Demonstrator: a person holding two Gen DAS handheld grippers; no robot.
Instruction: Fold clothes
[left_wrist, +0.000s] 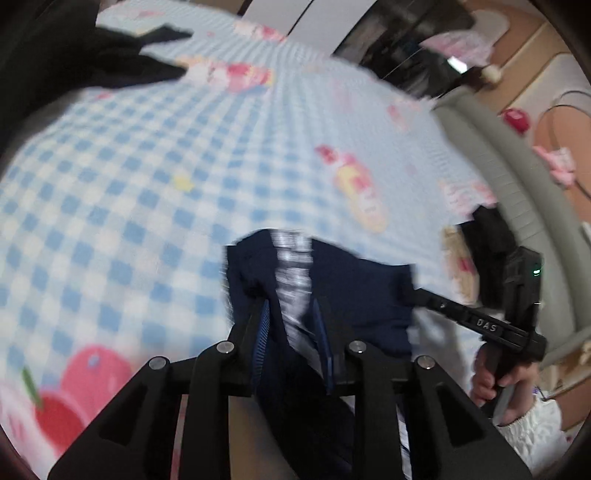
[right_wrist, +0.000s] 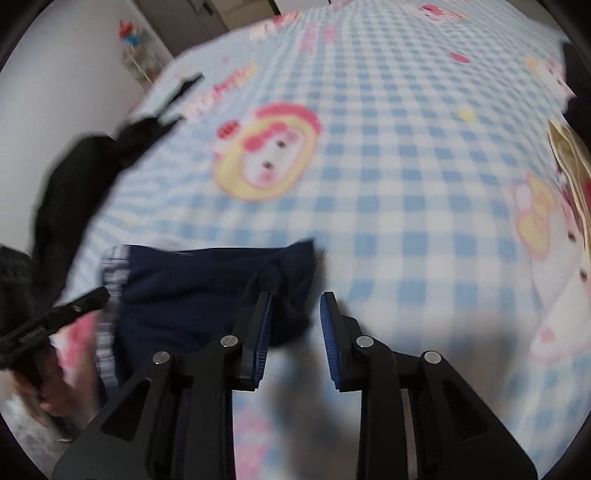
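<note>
Navy-blue folded garment with a grey-and-white plaid trim (left_wrist: 343, 291) lies on my blue-and-white checked bedsheet printed with pink cartoon figures (left_wrist: 147, 177). My left gripper (left_wrist: 291, 332) stands parted, the plaid edge between its blue pads; whether they press it I cannot tell. My right gripper (right_wrist: 295, 325) stands released at the garment's corner. Black clothing (right_wrist: 74, 177) sits well apart

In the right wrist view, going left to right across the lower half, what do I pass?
Left gripper → plaid trim of the navy garment → navy garment → right gripper → bare blue checked bedsheet → cartoon print near the right edge.
</note>
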